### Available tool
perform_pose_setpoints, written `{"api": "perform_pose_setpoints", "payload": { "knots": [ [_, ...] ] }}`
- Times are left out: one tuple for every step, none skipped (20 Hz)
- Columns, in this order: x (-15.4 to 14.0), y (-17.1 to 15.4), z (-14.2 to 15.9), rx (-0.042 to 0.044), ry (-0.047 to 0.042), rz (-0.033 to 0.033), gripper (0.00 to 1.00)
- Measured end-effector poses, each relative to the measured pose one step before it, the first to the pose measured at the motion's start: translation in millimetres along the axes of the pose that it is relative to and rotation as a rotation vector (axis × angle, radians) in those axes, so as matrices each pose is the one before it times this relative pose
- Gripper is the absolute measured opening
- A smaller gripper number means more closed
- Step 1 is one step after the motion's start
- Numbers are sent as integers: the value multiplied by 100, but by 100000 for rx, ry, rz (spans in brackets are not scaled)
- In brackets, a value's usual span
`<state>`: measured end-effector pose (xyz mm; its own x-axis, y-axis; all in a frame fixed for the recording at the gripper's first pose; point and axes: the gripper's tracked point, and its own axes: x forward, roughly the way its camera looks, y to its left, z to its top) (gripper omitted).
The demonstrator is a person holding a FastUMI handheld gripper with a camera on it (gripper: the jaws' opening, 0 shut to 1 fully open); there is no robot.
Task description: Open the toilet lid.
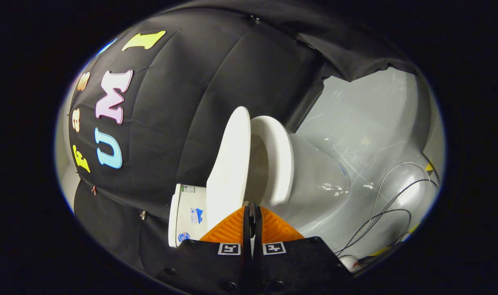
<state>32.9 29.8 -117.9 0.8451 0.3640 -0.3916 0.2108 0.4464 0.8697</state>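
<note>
The white toilet appears tipped sideways because the view is rolled. Its lid (228, 164) is lifted off the seat (279, 159), with a wedge-shaped gap between them showing the bowl's inside. The lid leans toward the tank (187, 213), which carries small stickers. The bowl's outer body (318, 184) lies beyond the seat. My gripper (252, 211) is shut, fingers pressed together with nothing visible between them. The fingertips sit at the near edge of the lid, right where lid and seat part. The left finger hides the lid's nearest corner.
Black cloth wall (183, 102) stands behind the tank and lid. A glossy grey floor (371, 123) spreads around the bowl. Thin dark and white cables (390, 205) loop over the floor close to the bowl, beside the right finger.
</note>
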Motion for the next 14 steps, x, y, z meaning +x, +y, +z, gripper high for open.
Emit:
{"api": "perform_pose_setpoints", "payload": {
  "knots": [
    [-261, 766, 116, -1149, -725, 192, 5],
    [-145, 701, -88, -1314, 147, -501, 5],
    [-255, 860, 170, -1197, -308, -331, 5],
    [-215, 766, -28, -1070, 261, 111, 5],
    [-248, 990, 148, -677, -764, 503, 5],
    [-149, 1004, 50, -1185, 17, 614, 5],
    [-234, 1002, 43, -1604, -580, 494, 5],
    [-138, 1024, -31, -1646, 129, 178, 5],
    [-205, 1179, 68, -1758, -311, 394, 5],
    [-194, 1132, 37, -2356, -243, -50, 5],
    [-175, 1195, 45, -2347, -73, 71, 5],
    [-218, 1133, 18, -2371, -231, -701, 5],
    [-213, 1184, 51, -2862, -330, -556, 5],
    [-82, 983, -23, -3260, -366, -1258, 5]
  ]
}}
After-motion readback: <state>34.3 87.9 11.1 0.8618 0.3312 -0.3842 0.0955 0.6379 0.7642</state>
